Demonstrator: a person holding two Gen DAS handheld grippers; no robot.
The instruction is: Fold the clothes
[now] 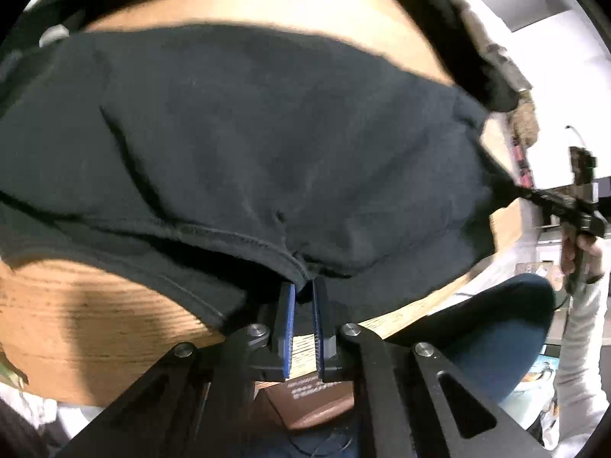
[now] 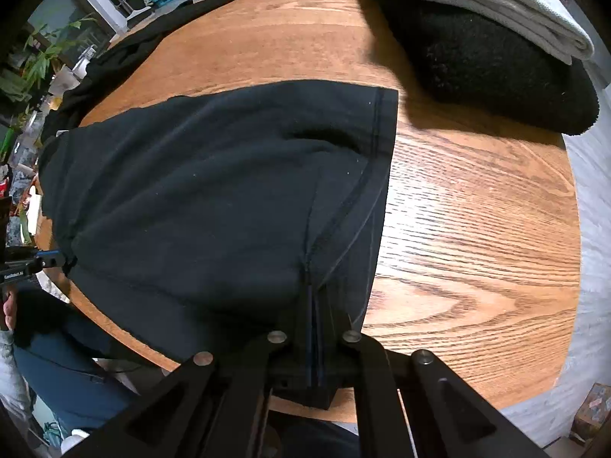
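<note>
1. Left wrist view: my left gripper (image 1: 303, 290) is pinched nearly closed on the near hem of the black garment (image 1: 267, 145), which lies spread over the wooden table (image 1: 76, 313).
2. Right wrist view: my right gripper (image 2: 314, 301) is clamped on the hem beside the side seam. I judge the fold is about to start; next, carry both corners across together.

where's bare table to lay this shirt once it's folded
Bare wood lies right of the shirt, between its hem and the table edge, and beyond it toward the far rim. Crowded: the folded pile at far right.
</note>
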